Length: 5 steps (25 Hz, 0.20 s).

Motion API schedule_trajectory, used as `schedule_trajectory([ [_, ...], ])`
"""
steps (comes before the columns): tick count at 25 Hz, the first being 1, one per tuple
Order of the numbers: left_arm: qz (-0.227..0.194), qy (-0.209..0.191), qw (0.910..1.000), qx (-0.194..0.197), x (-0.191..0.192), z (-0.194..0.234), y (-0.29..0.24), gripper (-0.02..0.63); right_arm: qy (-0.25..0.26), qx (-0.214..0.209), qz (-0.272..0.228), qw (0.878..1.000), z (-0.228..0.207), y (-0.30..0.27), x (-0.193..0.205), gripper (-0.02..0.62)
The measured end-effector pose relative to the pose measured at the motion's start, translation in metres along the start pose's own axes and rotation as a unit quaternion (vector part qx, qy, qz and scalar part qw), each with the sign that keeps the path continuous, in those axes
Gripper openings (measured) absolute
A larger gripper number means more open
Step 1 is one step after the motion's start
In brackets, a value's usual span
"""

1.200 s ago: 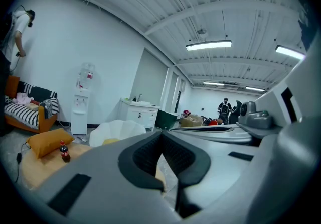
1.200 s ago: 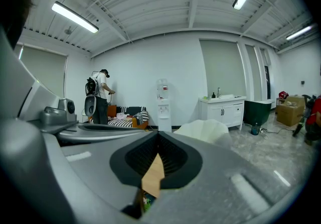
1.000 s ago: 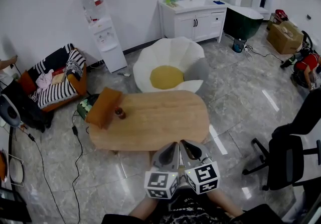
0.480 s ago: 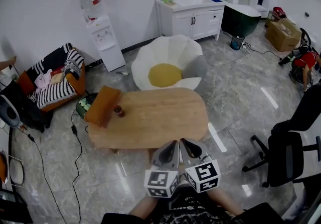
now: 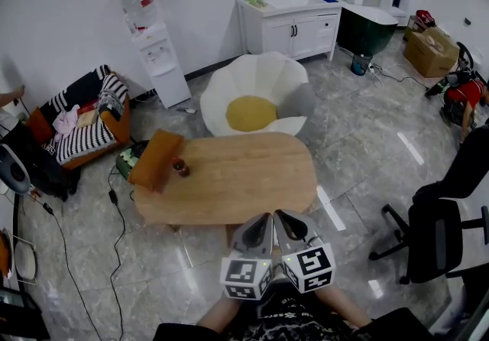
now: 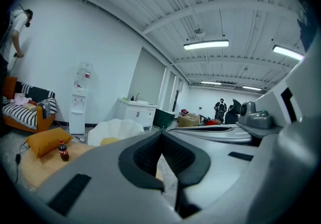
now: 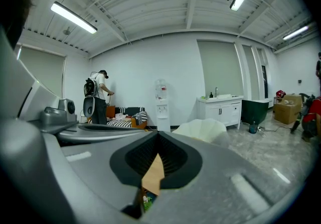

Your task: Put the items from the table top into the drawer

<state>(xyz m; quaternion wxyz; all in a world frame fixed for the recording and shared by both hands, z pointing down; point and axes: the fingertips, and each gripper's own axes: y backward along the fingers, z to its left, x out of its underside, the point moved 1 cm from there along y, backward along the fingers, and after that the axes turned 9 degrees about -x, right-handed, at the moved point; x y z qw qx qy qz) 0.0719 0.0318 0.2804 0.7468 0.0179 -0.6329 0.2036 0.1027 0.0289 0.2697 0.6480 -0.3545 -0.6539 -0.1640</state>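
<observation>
Two grippers, both clenched with nothing between the jaws: your left gripper (image 5: 264,219) and right gripper (image 5: 280,216) sit side by side by the near edge of the oval wooden table (image 5: 252,179). The small cola bottle (image 5: 181,169) stands upright at the table's left end, just beside an orange cushion (image 5: 157,161), well apart from both grippers.

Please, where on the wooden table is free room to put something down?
The table is bare from the cola bottle rightward to its rounded right end. Only the left end is crowded, by the orange cushion and the bottle.
</observation>
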Motion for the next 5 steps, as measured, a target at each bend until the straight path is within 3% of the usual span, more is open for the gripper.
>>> schedule_trajectory([
  [5,-0.011,-0.004,0.9999,-0.002,-0.0064,-0.0005,-0.0014,0.009,-0.003,-0.006,-0.008,1.000,0.0010,-0.0014,-0.0065,0.002],
])
